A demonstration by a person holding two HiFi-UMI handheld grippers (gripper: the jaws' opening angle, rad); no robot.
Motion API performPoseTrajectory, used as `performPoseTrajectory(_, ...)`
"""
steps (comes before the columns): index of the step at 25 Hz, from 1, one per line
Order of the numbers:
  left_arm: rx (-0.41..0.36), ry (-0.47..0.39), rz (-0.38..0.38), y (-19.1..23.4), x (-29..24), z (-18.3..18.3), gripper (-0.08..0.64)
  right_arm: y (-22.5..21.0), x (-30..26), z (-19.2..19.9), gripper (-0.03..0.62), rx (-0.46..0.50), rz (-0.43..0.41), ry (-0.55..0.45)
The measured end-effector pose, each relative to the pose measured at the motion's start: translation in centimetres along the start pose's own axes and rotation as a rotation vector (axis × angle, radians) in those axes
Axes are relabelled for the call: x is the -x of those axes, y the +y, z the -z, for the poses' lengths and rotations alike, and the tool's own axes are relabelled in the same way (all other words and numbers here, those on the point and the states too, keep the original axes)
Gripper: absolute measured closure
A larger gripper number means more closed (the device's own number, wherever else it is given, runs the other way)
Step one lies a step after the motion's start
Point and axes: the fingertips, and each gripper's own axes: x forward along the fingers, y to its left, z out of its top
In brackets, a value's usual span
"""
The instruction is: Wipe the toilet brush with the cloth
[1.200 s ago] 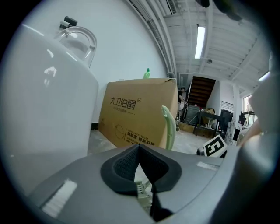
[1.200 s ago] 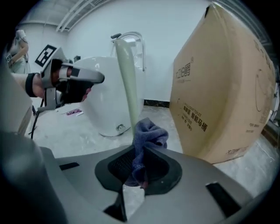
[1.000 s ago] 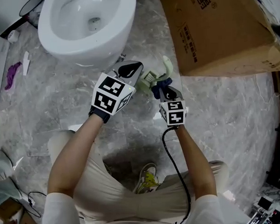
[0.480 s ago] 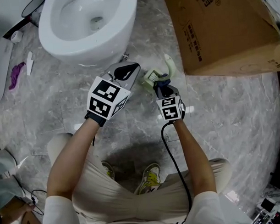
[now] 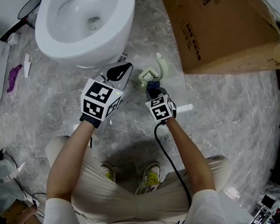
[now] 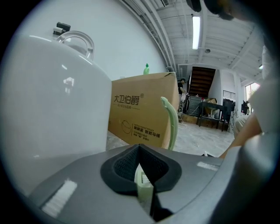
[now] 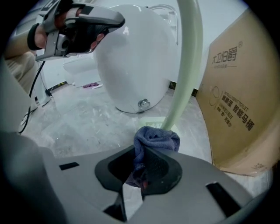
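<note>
While left gripper (image 6: 141, 175) clamps brush (image 7: 189, 65), right gripper (image 7: 142, 173) (jaws shut) pinches cloth (image 7: 155, 140).

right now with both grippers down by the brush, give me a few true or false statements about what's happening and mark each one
1. The right gripper has its jaws shut on the cloth. True.
2. The cloth lies flat on the floor, well apart from the toilet brush. False: it is held off the floor, bunched against the brush's handle.
3. The left gripper is empty. False: its jaws are shut on a pale green part of the brush.
4. In the head view, the cardboard box is to the right of the toilet. True.
</note>
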Motion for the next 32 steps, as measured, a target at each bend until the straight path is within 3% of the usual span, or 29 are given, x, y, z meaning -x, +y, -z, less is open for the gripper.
performPoseTrajectory(7,0.032,-0.016,-0.007,0.8,0.4,0.0,0.563,5.4,-0.6,-1.8,0.535,0.136,-0.153,-0.006)
performPoseTrajectory(16,0.040,0.004,-0.004,1.2,0.8,1.0,0.563,8.3,-1.2,2.8,0.535,0.447,-0.249,0.147)
performPoseTrajectory(18,0.040,0.007,-0.006,1.2,0.8,1.0,0.563,7.6,-1.1,2.6,0.535,0.397,-0.254,0.143)
performPoseTrajectory(22,0.031,0.002,-0.001,0.9,0.7,0.8,0.563,3.0,0.3,1.5,0.535,0.113,-0.244,0.115)
performPoseTrajectory(25,0.024,0.003,-0.004,0.9,0.8,0.7,0.563,-1.4,1.1,0.3,0.535,-0.054,-0.162,0.064)
performPoseTrajectory(28,0.022,0.012,-0.011,0.9,1.1,0.9,0.563,-3.0,0.7,-0.1,0.535,-0.055,-0.049,0.056)
performPoseTrajectory(32,0.014,0.034,-0.024,1.0,1.5,1.6,0.563,-1.9,-1.2,0.1,0.534,0.083,0.025,0.093)
